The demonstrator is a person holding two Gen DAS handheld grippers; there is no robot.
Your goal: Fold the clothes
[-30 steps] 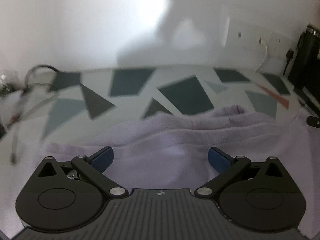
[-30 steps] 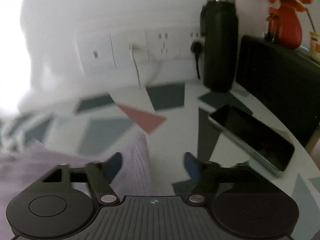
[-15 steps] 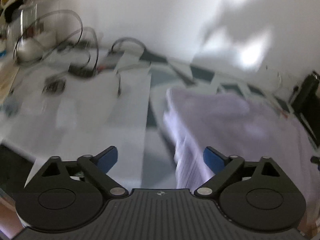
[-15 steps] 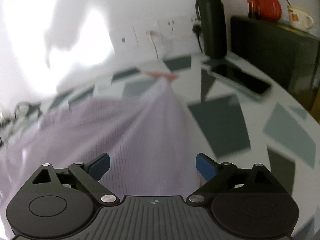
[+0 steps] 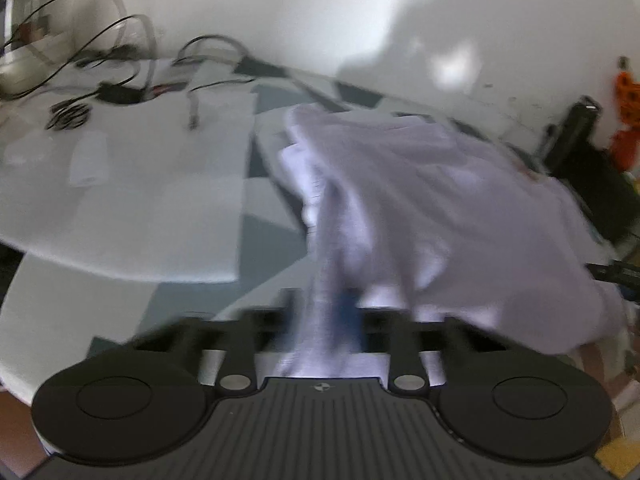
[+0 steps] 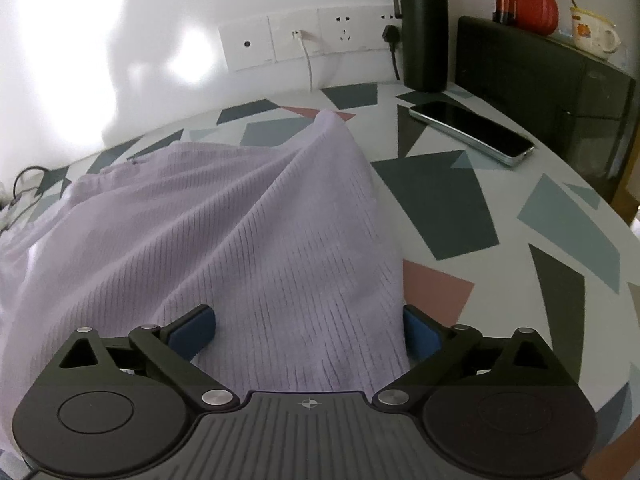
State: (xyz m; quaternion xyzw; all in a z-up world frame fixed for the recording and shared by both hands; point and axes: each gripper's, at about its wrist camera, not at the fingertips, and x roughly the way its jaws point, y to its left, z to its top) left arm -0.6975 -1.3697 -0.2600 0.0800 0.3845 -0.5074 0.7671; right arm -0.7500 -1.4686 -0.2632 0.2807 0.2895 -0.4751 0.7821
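Left gripper (image 5: 320, 312): low centre of the left wrist view, badly motion-blurred. The two fingers are drawn together around a strip of the garment, with a blue pad showing just beside the pinched cloth. The grip looks clamped on the fabric, though the blur hides the exact contact.

Right gripper (image 6: 308, 328): low centre of the right wrist view, sharp. The blue-padded fingers (image 6: 192, 330) stand wide apart, one at each side of the cloth's near edge. The fabric lies between them; the right pad touches the cloth's edge, the left pad sits just beside it. Nothing is pinched.

Lilac garment (image 6: 248, 224): a ribbed knit, spread over the middle and left of the right wrist view, one corner reaching up toward the wall sockets. In the left wrist view (image 5: 420, 200) it fills the centre and right, rising in a fold from the clamped fingers.

Table (image 6: 460, 208): pale top with grey, dark and pink angular patches; it carries the garment.

Phone (image 6: 472, 132): upper right of the right wrist view, flat on the table, well apart from the garment.

Black bottle (image 6: 424, 28): upright at the top right, against the wall, beside a plugged-in socket.

Red vase (image 6: 536, 0): top right corner, on a dark box, with a cup (image 6: 592, 32) beside it.

Cables (image 5: 100, 92): upper left of the left wrist view, tangled on white sheets, apart from the garment.
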